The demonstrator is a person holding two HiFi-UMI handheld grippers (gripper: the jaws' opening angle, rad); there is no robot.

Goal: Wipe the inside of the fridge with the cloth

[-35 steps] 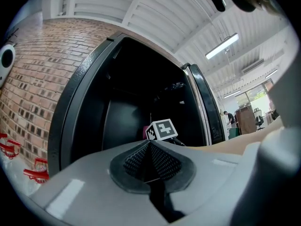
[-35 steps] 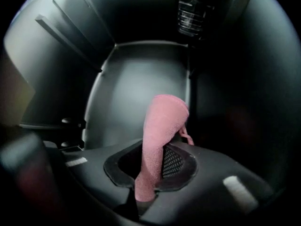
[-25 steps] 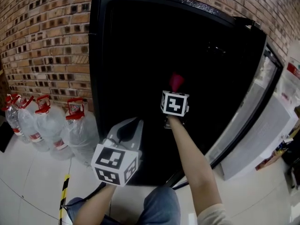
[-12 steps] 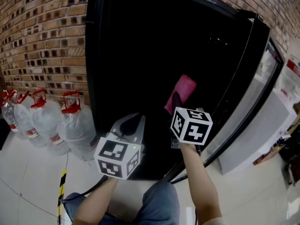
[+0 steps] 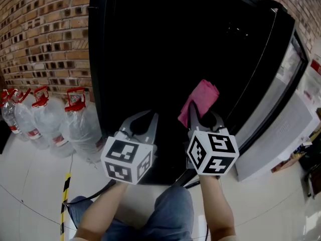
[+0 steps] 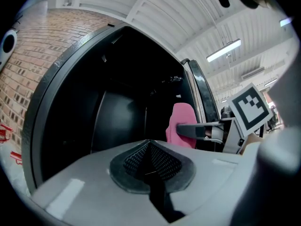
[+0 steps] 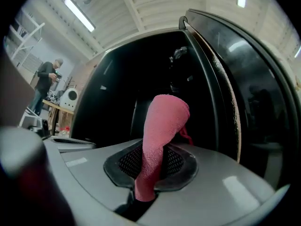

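Observation:
The black fridge [image 5: 105, 59] stands open in front of me, its inside dark and its shelves hard to make out. A pink cloth [image 5: 203, 97] sticks up from my right gripper [image 5: 194, 110], which is shut on it just outside the fridge's lower opening. In the right gripper view the cloth [image 7: 162, 121] rises from between the pads [image 7: 181, 161]. My left gripper [image 5: 142, 120] hangs beside it on the left, shut and holding nothing. In the left gripper view its pads [image 6: 162, 161] meet, with the cloth [image 6: 181, 121] to the right.
The fridge door [image 5: 283, 79] hangs open at the right, with a white unit [image 5: 291, 134] behind it. Several big water bottles [image 5: 75, 127] stand against the brick wall [image 5: 45, 39] at the left. Yellow-black tape [image 5: 65, 200] lies on the floor. A person [image 7: 44, 86] stands far off.
My right gripper has drawn back out of the fridge toward me with the pink cloth in it. The left gripper shifted slightly up and right.

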